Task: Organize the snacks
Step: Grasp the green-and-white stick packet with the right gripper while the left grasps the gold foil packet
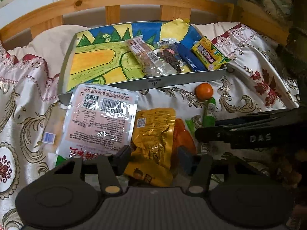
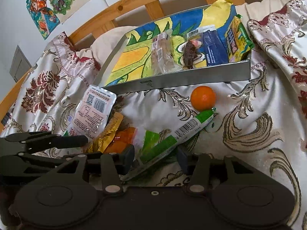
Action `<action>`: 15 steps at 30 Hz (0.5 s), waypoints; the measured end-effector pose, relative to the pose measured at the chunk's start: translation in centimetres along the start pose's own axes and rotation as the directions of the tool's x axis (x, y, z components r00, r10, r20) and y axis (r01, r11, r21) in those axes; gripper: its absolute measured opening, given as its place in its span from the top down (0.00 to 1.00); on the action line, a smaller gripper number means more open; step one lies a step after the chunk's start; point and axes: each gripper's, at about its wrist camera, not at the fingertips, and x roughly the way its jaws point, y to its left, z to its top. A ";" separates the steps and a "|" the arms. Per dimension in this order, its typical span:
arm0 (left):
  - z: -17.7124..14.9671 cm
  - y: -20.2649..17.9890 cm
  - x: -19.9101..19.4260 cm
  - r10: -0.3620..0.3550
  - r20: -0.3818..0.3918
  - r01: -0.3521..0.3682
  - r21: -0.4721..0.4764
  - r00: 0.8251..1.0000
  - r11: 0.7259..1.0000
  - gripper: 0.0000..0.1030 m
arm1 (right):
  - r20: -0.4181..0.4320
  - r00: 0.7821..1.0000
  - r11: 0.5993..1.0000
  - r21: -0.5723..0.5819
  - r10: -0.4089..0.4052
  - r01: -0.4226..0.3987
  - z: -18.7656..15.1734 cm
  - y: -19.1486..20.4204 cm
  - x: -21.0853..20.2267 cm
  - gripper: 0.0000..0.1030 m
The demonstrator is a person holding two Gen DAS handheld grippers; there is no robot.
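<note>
A grey metal tray [image 1: 153, 81] lined with a drawing lies on the bed. It holds a clear-wrapped bar [image 1: 140, 53], a dark snack in a clear bag [image 1: 170, 59], a blue packet [image 1: 190, 57] and a yellow-green packet [image 1: 209, 54]. In front of it lie a large pink-white packet [image 1: 99, 118], a small orange [image 1: 204, 91] and an orange packet [image 1: 184, 136]. My left gripper [image 1: 154, 156] is shut on a crumpled yellow snack packet [image 1: 153, 132]. My right gripper [image 2: 155, 158] is shut on a long green sausage packet [image 2: 182, 132], which slants up toward the orange [image 2: 203, 98].
The embroidered bedspread [image 2: 249, 134] covers the bed, with a pillow [image 1: 48, 40] and a wooden rail [image 1: 115, 0] behind the tray. Drawings [image 2: 53, 2] hang on the wall. The two grippers sit close together over the snack pile.
</note>
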 end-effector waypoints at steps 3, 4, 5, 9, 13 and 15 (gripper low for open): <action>0.1 0.4 0.2 -0.018 -0.010 0.018 -0.020 1.000 1.000 0.44 | 0.009 1.000 0.999 -0.046 -0.025 0.025 0.0 0.5 0.4 0.54; 0.1 0.6 0.2 -0.025 -0.013 0.025 -0.033 1.000 0.999 0.44 | 0.013 0.999 0.998 -0.054 -0.031 0.032 0.0 0.6 0.5 0.56; 0.1 0.8 0.2 -0.033 -0.016 0.032 -0.048 0.999 0.998 0.44 | 0.014 0.999 0.998 -0.055 -0.032 0.032 0.1 0.5 0.6 0.60; -0.1 1.3 0.2 -0.043 -0.025 0.041 -0.073 0.999 0.997 0.44 | 0.012 1.000 0.999 -0.051 -0.017 0.017 0.4 0.4 0.5 0.69; -0.5 1.9 0.3 -0.071 -0.048 0.066 -0.098 0.996 0.993 0.44 | -0.044 0.997 0.985 -0.163 -0.062 0.054 0.7 2.2 0.2 0.74; -0.6 2.3 0.4 -0.088 -0.049 0.081 -0.129 0.995 0.988 0.43 | -0.068 0.994 0.974 -0.218 -0.081 0.064 0.7 2.9 0.0 0.75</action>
